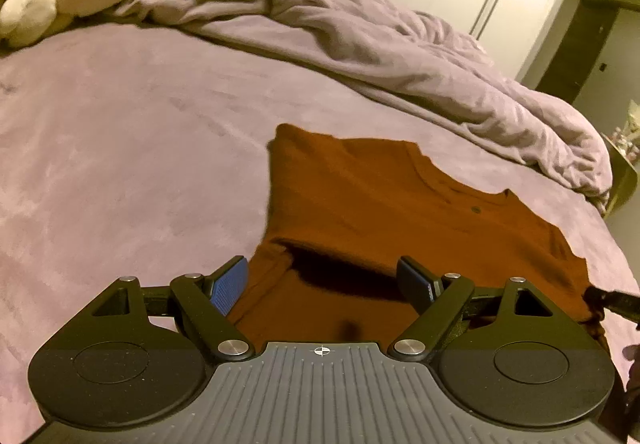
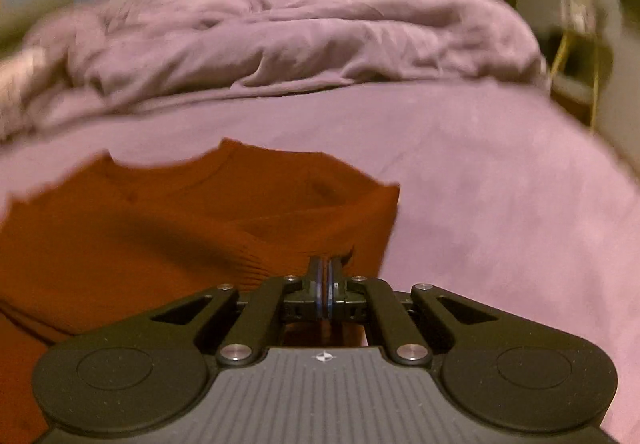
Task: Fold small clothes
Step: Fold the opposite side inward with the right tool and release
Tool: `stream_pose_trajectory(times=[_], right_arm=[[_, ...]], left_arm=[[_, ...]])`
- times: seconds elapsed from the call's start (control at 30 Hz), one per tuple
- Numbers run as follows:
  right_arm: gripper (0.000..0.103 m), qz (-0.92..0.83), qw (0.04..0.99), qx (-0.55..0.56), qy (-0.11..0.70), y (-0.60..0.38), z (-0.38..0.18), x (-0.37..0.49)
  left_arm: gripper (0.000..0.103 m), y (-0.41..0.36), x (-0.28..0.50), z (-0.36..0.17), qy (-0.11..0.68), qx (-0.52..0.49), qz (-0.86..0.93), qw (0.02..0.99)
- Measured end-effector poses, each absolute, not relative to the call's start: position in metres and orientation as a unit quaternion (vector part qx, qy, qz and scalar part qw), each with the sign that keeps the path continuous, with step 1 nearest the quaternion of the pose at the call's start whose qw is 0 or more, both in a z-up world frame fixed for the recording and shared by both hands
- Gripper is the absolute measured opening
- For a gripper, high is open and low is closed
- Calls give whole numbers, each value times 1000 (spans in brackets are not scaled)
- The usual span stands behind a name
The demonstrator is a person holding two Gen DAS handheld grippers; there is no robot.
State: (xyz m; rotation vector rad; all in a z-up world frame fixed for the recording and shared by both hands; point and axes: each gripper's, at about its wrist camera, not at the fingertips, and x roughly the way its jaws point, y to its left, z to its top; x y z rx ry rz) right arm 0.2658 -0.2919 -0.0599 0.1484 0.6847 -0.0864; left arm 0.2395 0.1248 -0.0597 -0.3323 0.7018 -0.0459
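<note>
Shirt lies mid-bed; right gripper pinches its ribbed edge, left gripper spread over the cloth, so lift low, carry the edge straight across, keep it taut.

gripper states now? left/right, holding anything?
Left gripper: open, empty, over the rust-red shirt.
Right gripper: closed, pinching the shirt's ribbed edge.

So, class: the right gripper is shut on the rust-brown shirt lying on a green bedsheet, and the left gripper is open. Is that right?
One detail is wrong: the bedsheet is mauve, not green, as the right wrist view shows. The right gripper is shut on the rust-brown shirt, and the left gripper is open.
</note>
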Motion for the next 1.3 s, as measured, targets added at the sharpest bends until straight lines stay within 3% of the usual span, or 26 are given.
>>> stream_pose_trajectory(times=[0.13,0.23,0.33,0.5,0.7,0.77,0.9,1.03,1.17,1.3], right_arm=[[26,0,916,200,349,-323,-63,268],[25,8,909,213,358,-325,-66,274],[1,15,919,158,360,-309,-63,275],[1,-52,956,-3,288,-280,-48,258],[2,-112,936,-14,332,-286,-59,271],[6,-127,945,3,300,-283,-48,267],[10,23,960,69,270,-236,-31,281],[14,127,947,87,281,-175,-51,305],[14,144,943,17,299,-142,-79,314],[14,92,950,-42,294,-167,-81,308]], left_arm=[[88,115,247,-56,341,-150,-34,928],[88,106,253,-53,342,-151,-45,927],[89,97,258,-49,337,-143,-51,929],[90,87,271,-48,337,-128,-52,931],[90,89,279,-49,345,-112,-44,931],[90,87,284,-43,332,-112,-48,935],[96,70,306,-41,315,-111,-68,940],[96,62,323,-63,280,-80,-9,957],[96,71,336,-89,321,-82,8,943],[103,67,338,-102,324,-5,18,946]])
